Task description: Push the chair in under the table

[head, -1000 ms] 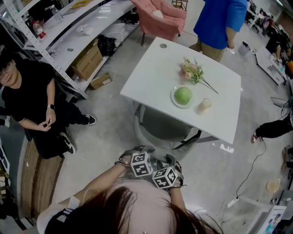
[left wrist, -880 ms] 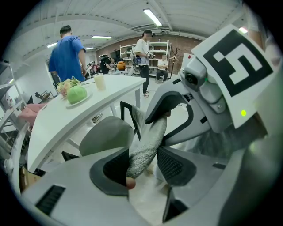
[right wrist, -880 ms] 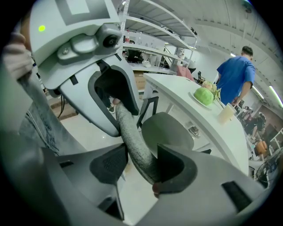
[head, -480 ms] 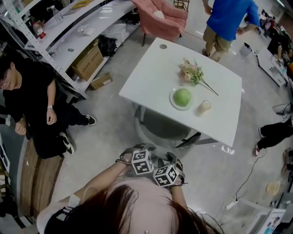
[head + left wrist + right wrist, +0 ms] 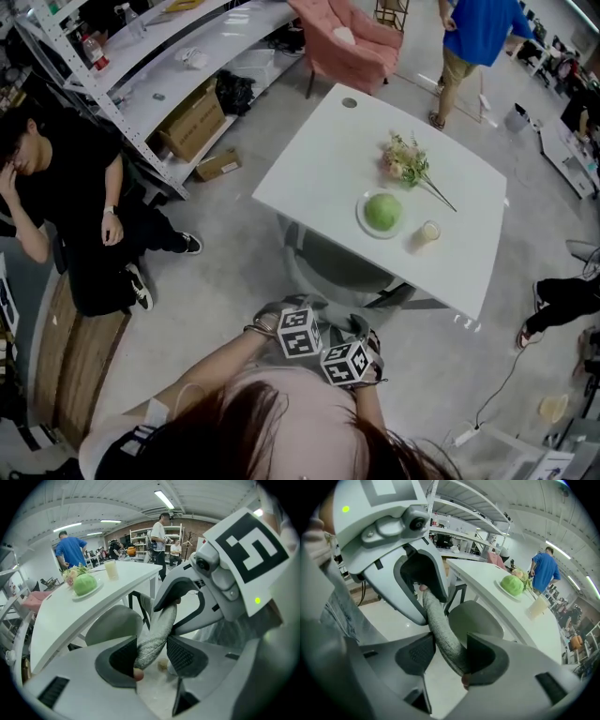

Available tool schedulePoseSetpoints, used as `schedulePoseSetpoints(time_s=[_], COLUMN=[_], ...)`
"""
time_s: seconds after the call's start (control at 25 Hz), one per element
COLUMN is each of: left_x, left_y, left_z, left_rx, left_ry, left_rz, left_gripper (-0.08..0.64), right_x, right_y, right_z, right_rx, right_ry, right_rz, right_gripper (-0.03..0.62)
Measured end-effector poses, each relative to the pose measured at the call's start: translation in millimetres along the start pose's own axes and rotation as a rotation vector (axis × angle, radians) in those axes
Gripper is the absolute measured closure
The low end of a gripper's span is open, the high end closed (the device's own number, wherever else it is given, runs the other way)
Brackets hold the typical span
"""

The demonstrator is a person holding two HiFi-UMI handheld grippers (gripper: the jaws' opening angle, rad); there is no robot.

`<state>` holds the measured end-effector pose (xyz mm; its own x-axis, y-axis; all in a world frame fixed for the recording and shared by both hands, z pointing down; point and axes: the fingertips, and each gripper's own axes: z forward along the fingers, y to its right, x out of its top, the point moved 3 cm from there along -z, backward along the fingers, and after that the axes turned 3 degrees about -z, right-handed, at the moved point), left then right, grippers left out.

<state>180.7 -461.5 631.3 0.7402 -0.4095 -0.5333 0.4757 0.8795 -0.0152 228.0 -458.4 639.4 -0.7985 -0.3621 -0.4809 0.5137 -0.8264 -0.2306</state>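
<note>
White square table (image 5: 319, 159), 12 o'clock from you. Biggest risk: if you shove off-line, the chair frame could hit the table's dark leg brace (image 5: 398, 293) at about 1 o'clock and jolt the whole top.

Grey padded chair (image 5: 337, 267), also 12 o'clock, just ahead of you. Its seat is partly under the table's near edge and its backrest is outside, at your grippers. If the two sides get uneven force it would likely swing toward 11 or 1 o'clock and jam, not slide in.

Left gripper (image 5: 151, 656): jaws wide, clamped on the thick fabric rim of the backrest. Right gripper (image 5: 450, 656): same, jaws wide and clamped on that rim just beside the left one. Both sit close together near the rim's middle, so steering leverage looks poor. The soft fabric may also squash and slip out of the pads. Go too deep and the grippers themselves could knock the table edge.

White plate with green round vegetable (image 5: 382, 214), 1 o'clock: a jolt may roll the vegetable off.

Small cup of pale drink (image 5: 428, 232), beside the plate and near the table's edge: the likeliest thing to tip and spill.
</note>
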Motion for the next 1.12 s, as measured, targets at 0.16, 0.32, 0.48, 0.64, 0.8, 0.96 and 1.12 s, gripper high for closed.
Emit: schedulePoseSetpoints(time_s=[0.16, 0.32, 0.48, 0.64, 0.8, 0.96, 1.12], left_x=[7, 11, 15, 19, 24, 28, 31], left_y=[-5, -14, -21, -32, -39, -49, -54], left_z=[3, 4, 5, 8, 9, 12, 16], left_rx=[0.001, 0.017, 0.024, 0.038, 0.038, 0.038, 0.051], left_ry=[-0.001, 0.011, 0.021, 0.028, 0.03, 0.027, 0.031], left_rz=[0.0, 0.001, 0.002, 0.007, 0.005, 0.001, -0.004], left_gripper=[0.357, 0.357, 0.357, 0.357, 0.357, 0.357, 0.356], right_x=[0, 5, 9, 13, 16, 20, 20], right_y=[9, 17, 24, 34, 42, 50, 56], right_z=[2, 6, 8, 14, 17, 22, 26], right_rx=[-0.004, -0.012, -0.022, -0.031, -0.029, -0.032, -0.035], right_ry=[0.003, 0.006, 0.009, 0.017, 0.018, 0.02, 0.029], right_rz=[-0.002, -0.013, -0.022, -0.028, -0.034, -0.042, -0.055], right_gripper=[0.371, 0.371, 0.371, 0.371, 0.371, 0.371, 0.371])
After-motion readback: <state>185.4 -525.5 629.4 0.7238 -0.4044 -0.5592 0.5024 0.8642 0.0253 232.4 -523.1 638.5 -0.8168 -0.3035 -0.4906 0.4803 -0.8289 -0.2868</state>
